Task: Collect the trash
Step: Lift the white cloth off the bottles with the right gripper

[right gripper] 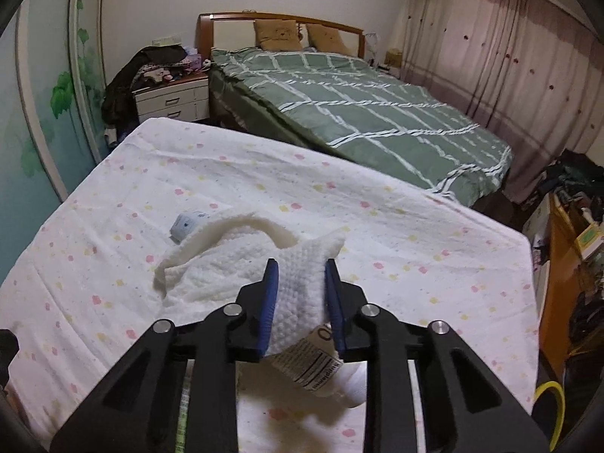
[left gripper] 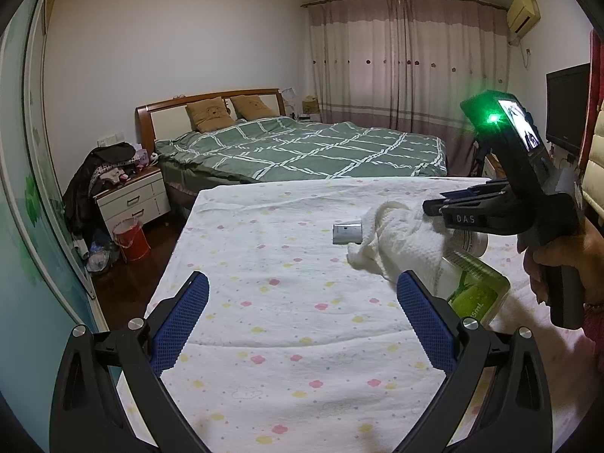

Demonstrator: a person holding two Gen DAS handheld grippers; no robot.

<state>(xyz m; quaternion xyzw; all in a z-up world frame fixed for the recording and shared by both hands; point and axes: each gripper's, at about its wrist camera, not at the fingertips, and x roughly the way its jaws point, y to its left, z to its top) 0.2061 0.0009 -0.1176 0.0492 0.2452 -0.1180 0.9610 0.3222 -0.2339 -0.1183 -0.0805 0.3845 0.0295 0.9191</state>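
A crumpled white paper towel [right gripper: 234, 260] lies on the flower-print sheet [right gripper: 415, 234]; it also shows in the left wrist view [left gripper: 400, 241]. My right gripper [right gripper: 300, 268] is shut on the towel's near edge; in the left wrist view it [left gripper: 430, 207] reaches in from the right. A white supplement bottle [right gripper: 321, 366] lies under it. A small silver packet [left gripper: 347, 233] lies just left of the towel, also in the right wrist view [right gripper: 185, 224]. A clear bottle with a green label [left gripper: 477, 290] lies by my open, empty left gripper [left gripper: 302, 290].
A red bucket [left gripper: 132, 239] stands on the floor left of the table by a white nightstand [left gripper: 132, 200] piled with clothes. A green-quilted bed [left gripper: 302, 147] is behind. A wooden cabinet [right gripper: 566, 264] with clutter stands at the right.
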